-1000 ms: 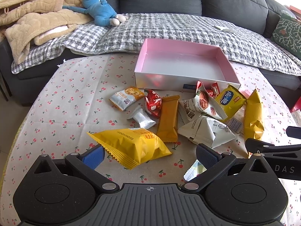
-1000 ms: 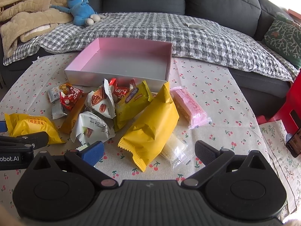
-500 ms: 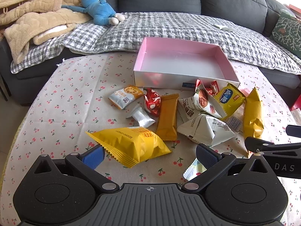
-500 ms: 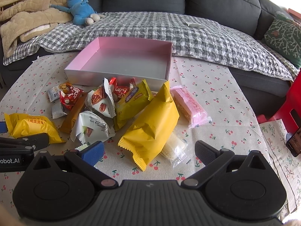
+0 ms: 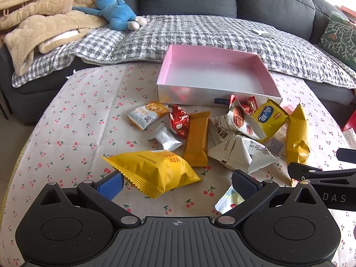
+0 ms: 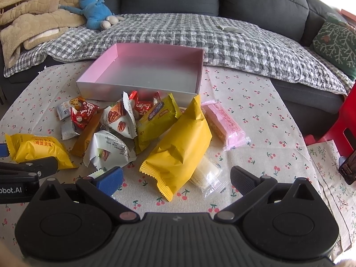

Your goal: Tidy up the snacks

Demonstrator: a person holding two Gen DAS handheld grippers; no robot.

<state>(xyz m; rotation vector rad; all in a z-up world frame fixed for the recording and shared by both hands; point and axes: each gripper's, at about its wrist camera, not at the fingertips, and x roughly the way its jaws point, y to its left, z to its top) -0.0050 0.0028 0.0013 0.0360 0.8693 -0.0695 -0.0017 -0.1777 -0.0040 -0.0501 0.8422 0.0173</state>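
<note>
An empty pink-lined box [image 5: 217, 54] [image 6: 142, 51] stands at the table's far side. Several snack packets lie in a heap in front of it. In the left wrist view my left gripper [image 5: 176, 183] is open, its fingers spread either side of a yellow puffed packet [image 5: 153, 171]. An orange bar [image 5: 197, 138] and white triangular packets [image 5: 242, 151] lie beyond. In the right wrist view my right gripper [image 6: 176, 178] is open around the near end of a large yellow bag [image 6: 180, 146]. A pink bar [image 6: 222, 124] and a clear-wrapped packet [image 6: 207, 173] lie right of that bag.
The table wears a cherry-print cloth [image 5: 73, 115]. Behind it runs a grey sofa with a checked blanket [image 5: 200, 33], a blue plush toy [image 5: 115, 14] and a beige quilt [image 5: 37, 20]. A red stool [image 6: 342, 124] stands at the right of the table.
Both grippers have crept slightly forward over the table. Nothing has been taken hold of and the packets lie where they were.
</note>
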